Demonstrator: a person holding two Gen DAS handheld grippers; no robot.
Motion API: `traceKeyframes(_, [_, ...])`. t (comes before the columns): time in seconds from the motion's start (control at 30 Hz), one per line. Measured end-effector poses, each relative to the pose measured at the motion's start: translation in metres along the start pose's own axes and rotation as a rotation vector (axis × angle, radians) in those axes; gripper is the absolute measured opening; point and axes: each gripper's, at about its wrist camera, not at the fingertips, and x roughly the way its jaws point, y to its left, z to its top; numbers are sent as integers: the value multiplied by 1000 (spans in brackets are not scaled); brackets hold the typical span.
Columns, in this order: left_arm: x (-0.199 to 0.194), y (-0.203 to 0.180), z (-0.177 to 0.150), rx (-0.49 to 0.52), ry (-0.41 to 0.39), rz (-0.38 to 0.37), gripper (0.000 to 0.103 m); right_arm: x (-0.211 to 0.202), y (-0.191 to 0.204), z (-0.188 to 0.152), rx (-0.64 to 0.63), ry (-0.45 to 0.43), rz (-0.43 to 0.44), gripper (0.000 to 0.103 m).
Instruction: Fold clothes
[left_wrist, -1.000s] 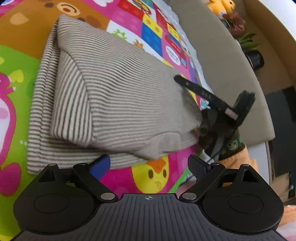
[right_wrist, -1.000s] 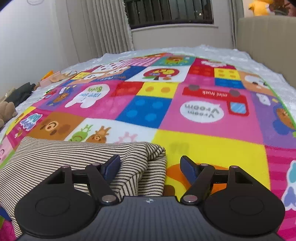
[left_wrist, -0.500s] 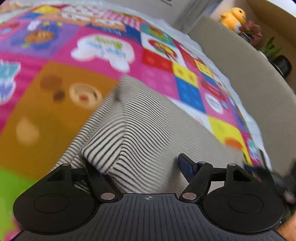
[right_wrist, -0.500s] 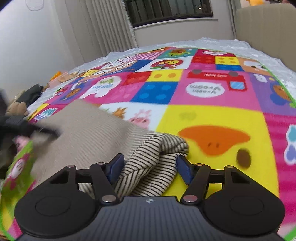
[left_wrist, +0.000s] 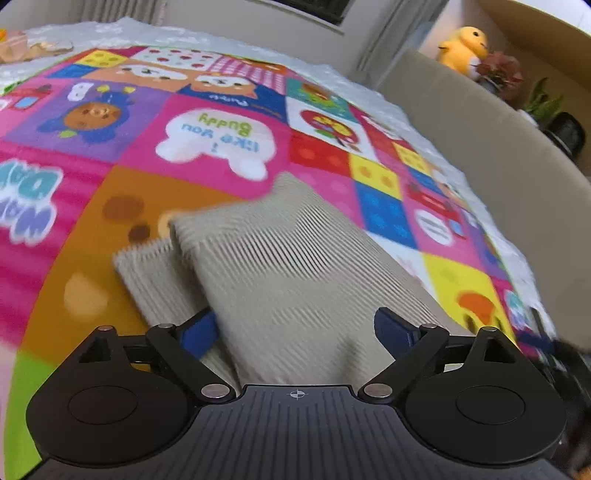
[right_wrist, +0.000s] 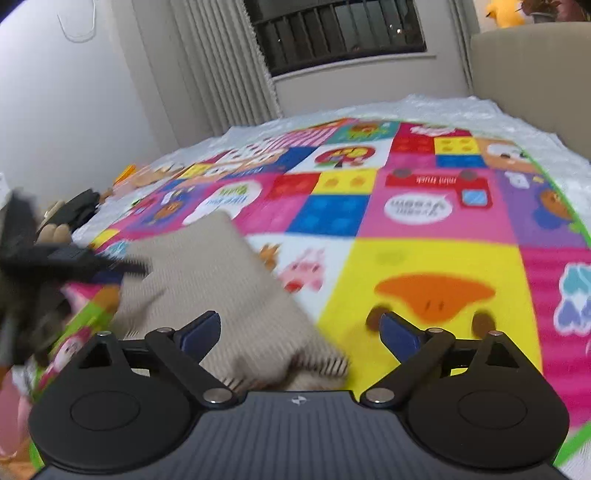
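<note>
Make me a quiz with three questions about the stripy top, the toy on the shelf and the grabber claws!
1. Where does the striped garment lie?
A. on the colourful play mat
B. on the beige sofa
C. on the windowsill

2. What colour is the plush toy behind the sofa back?
A. blue
B. yellow
C. green

3. How are the two grippers set?
A. both clamped on the cloth
B. one open, one shut
C. both open

Answers:
1. A, the folded garment rests flat on the cartoon squares of the mat in both views.
2. B, the toy is bright yellow, next to a potted plant.
3. C, on the left gripper and the right gripper the blue pads stand wide apart, pinching nothing.
</note>
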Motion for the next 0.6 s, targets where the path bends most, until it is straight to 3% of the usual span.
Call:
traceKeyframes(0.1, [-15,-4,-19,-20,32,-42,91,25,-2,7,-56,10,-41,93])
traceKeyframes(0.23, [-9,-8,-33,-9,88,-75,77,54,2,-3,-138,74,-81,70])
traceKeyframes(0.37, [3,-10,-34,28,102,-79,68,49,6,-15,-120,66,-76,67])
traceKeyframes(0.6, [32,-4,-4,44,66,-50,65,17,26,-36,-93,92,-16,67])
